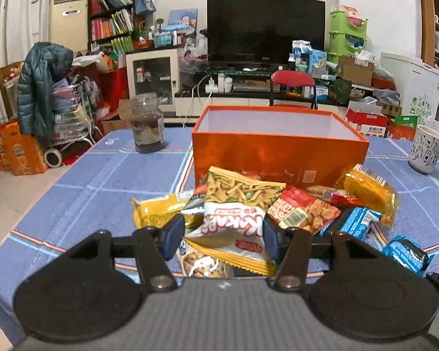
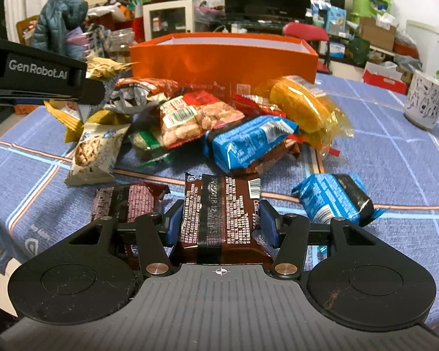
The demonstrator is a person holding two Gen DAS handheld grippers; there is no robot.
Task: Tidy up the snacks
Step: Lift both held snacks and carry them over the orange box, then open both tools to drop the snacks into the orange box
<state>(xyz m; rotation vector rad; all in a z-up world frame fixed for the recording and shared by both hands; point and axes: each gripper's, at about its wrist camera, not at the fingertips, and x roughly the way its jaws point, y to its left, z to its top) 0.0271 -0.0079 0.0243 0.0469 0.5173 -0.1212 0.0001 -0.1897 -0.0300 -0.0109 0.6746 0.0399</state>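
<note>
"GenRobot.AI" marks the left gripper (image 2: 85, 87); "KAKA" the white packet (image 1: 231, 228).

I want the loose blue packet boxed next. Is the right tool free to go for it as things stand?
Probably not yet. The right tool is shut on a brown packet, so it must drop that first. Otherwise the way looks free: the blue packet lies alone on the cloth, just to its right.
</note>
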